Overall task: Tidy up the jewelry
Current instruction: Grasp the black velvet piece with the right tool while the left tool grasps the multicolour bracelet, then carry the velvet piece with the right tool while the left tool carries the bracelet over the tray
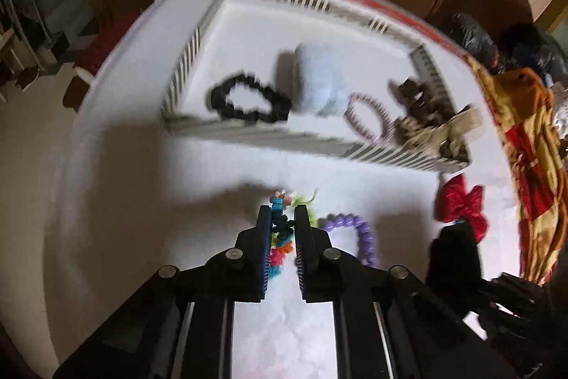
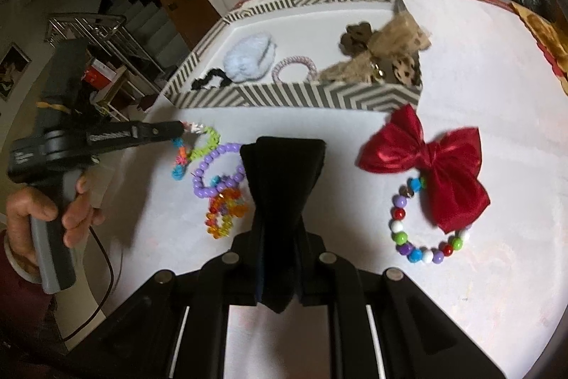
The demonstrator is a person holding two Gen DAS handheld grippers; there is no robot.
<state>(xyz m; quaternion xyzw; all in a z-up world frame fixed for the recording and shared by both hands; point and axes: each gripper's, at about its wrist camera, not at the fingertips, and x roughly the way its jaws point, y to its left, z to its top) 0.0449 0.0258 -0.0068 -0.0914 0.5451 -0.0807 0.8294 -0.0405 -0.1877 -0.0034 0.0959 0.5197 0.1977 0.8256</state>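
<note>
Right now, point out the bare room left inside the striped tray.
Free: the back-left floor of the striped tray, behind the fluffy pale-blue scrunchie and black ruffled scrunchie. Crowded: the right end, piled with brown and tan fabric bows.

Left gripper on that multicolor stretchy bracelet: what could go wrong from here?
1. The left gripper pinches only one end of the multicolor bracelet; it may slip out.
2. Its trailing loop lies against the purple bead bracelet and could drag it.
3. The dangling part may catch the striped tray wall.
</note>
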